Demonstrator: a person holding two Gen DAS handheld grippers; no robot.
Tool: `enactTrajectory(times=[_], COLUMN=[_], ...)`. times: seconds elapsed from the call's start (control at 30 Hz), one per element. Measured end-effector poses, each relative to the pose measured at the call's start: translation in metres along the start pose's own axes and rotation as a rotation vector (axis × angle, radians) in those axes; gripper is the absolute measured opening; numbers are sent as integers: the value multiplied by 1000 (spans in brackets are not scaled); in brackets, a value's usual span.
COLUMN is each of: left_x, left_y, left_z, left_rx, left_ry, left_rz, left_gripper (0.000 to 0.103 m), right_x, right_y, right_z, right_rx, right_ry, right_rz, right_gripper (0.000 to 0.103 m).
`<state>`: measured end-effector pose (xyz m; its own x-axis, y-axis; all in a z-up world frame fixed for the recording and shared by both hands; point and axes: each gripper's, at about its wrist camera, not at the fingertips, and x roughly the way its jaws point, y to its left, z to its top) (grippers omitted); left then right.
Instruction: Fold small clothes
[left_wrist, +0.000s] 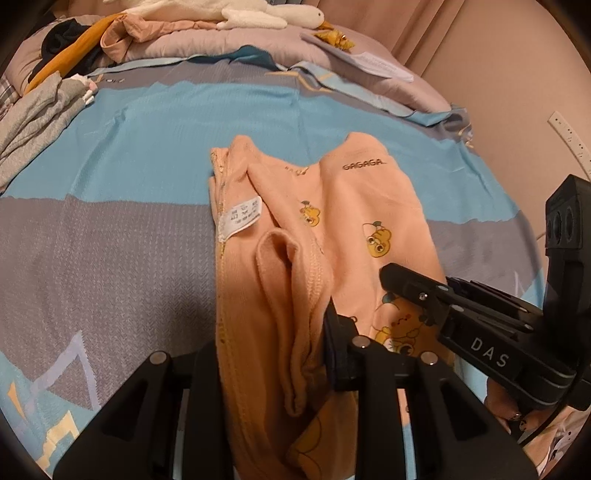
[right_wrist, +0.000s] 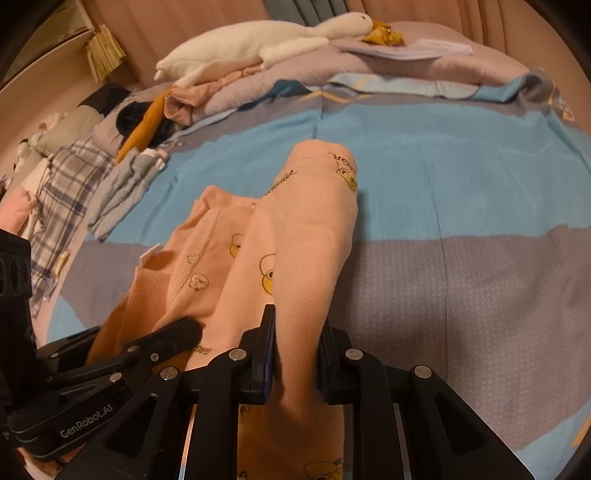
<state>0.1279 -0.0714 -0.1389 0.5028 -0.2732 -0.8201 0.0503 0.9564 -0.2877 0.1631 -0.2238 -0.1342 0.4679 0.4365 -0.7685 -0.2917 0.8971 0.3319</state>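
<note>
Clearly the risk now lies in how little cloth each grip has. The peach garment (left_wrist: 332, 221), printed with yellow cartoon ducks, lies lengthwise on the bed (left_wrist: 110, 240), its far end reaching toward twelve o'clock and its near end raised off the cover by both tools. The left hand-held gripper (left_wrist: 295, 354) stands narrow, with a bunched ridge of the garment's left edge pinched between its jaws; the right hand-held gripper (right_wrist: 295, 354) is likewise narrow and clamps a rolled tube of the fabric, which runs away from it toward twelve o'clock.

Both grips hold loose rolls rather than flat hems, so I judge that a layer could slip out if the cloth is pulled taut, and the fold would land crooked. The two tools sit close together, the right one's fingers at three o'clock in the left wrist view, so they may knock each other or trap the same layer. The middle of the garment is already rucked, with the white care label (left_wrist: 240, 218) turned out at ten o'clock; laying the near end over that would seal in creases. A grey folded pile (left_wrist: 40, 114) waits at ten o'clock, well apart, and is in no danger.
</note>
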Motion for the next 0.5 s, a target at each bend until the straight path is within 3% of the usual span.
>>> enactTrajectory(times=[0.17, 0.5], left_x=[7, 7], left_y=[5, 8], left_z=[-1, -4], left_rx=[-25, -50], left_ry=[34, 44], left_rz=[17, 54], left_gripper=[29, 44], right_x=[4, 7], right_y=[-5, -7], right_z=[-2, -4], right_rx=[25, 43], right_ry=[17, 34], right_rz=[-2, -30], right_gripper=[20, 23])
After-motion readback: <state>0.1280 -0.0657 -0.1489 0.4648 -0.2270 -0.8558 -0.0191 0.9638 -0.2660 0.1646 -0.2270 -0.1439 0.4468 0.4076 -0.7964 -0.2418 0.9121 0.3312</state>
